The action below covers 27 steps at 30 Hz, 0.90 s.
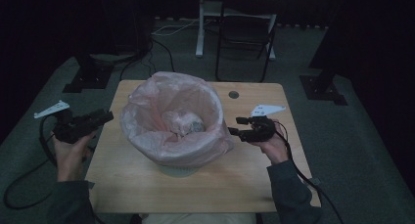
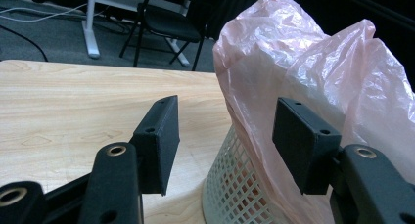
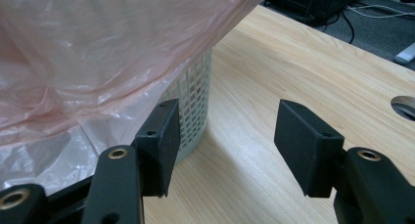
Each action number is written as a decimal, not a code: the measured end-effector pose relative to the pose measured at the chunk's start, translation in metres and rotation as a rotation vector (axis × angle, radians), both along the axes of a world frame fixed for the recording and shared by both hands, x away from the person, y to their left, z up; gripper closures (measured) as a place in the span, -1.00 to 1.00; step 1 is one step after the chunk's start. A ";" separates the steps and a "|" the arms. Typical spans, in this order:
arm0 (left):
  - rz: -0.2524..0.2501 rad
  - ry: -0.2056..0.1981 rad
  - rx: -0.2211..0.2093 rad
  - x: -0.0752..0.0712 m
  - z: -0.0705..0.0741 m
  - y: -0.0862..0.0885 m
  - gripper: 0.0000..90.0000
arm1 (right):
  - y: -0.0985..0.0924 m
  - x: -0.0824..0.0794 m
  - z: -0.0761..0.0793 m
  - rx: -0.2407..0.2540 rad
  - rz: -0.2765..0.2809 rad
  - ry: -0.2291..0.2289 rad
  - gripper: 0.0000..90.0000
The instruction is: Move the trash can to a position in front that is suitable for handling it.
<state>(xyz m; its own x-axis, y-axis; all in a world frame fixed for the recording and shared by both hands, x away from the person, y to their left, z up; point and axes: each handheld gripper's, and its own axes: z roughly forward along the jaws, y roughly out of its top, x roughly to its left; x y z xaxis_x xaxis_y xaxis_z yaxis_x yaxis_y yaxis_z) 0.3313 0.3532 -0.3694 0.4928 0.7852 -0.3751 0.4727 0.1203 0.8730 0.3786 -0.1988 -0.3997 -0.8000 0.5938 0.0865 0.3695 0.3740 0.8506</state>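
Dim room, dark curtains all round, grey carpet, and a black chair (image 1: 244, 31) standing behind a small wooden bench (image 1: 147, 185). On the middle of the bench sits a white mesh basket (image 2: 235, 185) lined with a pink bag (image 1: 171, 116), whose rim is folded out and down over the basket's edge. Down inside the bag lies a crumpled pale lump (image 1: 183, 122); I cannot tell what it is.

A person stands at the near side with a tool in each hand. The left hand-held gripper (image 1: 100, 118) hovers off the bench's left edge, pointing toward the bag, jaws spread with nothing between them. Through the left gripper view, the bag's loose plastic billows up just behind the right-hand jaw, and the basket's lattice shows below it; whether that jaw brushes the plastic I cannot tell.

The right hand-held gripper (image 1: 238, 126) hangs over the bench just beside the bag's right side, aimed at it, jaws also spread and empty. In the right gripper view, the bag's overhang droops above one jaw, with the basket standing behind it and bare wood between the jaws. A round hole (image 1: 233, 94) sits near the bench's far edge.
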 end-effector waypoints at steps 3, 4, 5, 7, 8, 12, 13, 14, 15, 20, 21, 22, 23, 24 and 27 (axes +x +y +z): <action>0.000 -0.001 0.000 0.001 0.000 -0.001 -0.04 | 0.000 0.000 0.000 0.000 -0.006 -0.003 -0.06; 0.001 0.001 0.001 0.001 0.000 -0.002 -0.04 | 0.000 0.000 0.000 0.003 -0.009 -0.004 -0.05; 0.001 0.002 0.005 0.002 0.000 -0.002 -0.04 | 0.000 0.000 0.000 0.003 -0.009 -0.004 -0.05; 0.001 0.006 0.009 0.003 0.000 -0.004 -0.04 | 0.003 0.002 0.000 0.015 -0.016 -0.003 -0.05; 0.001 0.006 0.009 0.003 0.000 -0.004 -0.04 | 0.006 0.003 -0.001 0.012 -0.023 -0.005 -0.05; 0.001 0.011 0.016 0.004 0.000 -0.009 -0.04 | 0.020 0.008 -0.002 0.039 -0.059 -0.007 -0.03; -0.001 0.013 0.026 0.005 -0.001 -0.011 -0.04 | 0.025 0.009 -0.003 0.041 -0.062 -0.011 -0.03; 0.000 0.017 0.032 0.006 -0.001 -0.014 -0.04 | 0.029 0.010 -0.004 0.040 -0.061 -0.013 -0.03; 0.002 0.021 0.040 0.008 -0.002 -0.017 -0.04 | 0.033 0.011 -0.005 0.034 -0.059 -0.013 -0.03; -0.002 0.038 0.071 0.015 -0.004 -0.032 -0.04 | 0.046 0.016 -0.005 0.039 -0.066 -0.013 -0.01; -0.002 0.038 0.071 0.015 -0.004 -0.032 -0.04 | 0.046 0.016 -0.005 0.039 -0.066 -0.013 -0.01; -0.002 0.038 0.071 0.015 -0.004 -0.032 -0.04 | 0.047 0.016 -0.005 0.033 -0.070 -0.017 -0.01; -0.015 0.041 0.075 0.017 -0.006 -0.037 -0.04 | 0.047 0.016 -0.005 0.033 -0.070 -0.017 -0.01; -0.027 0.045 0.081 0.019 -0.006 -0.042 -0.04 | 0.049 0.017 -0.006 0.039 -0.065 -0.011 0.00; -0.046 0.051 0.079 0.020 -0.007 -0.046 -0.02 | 0.051 0.016 -0.006 0.037 -0.053 -0.012 0.03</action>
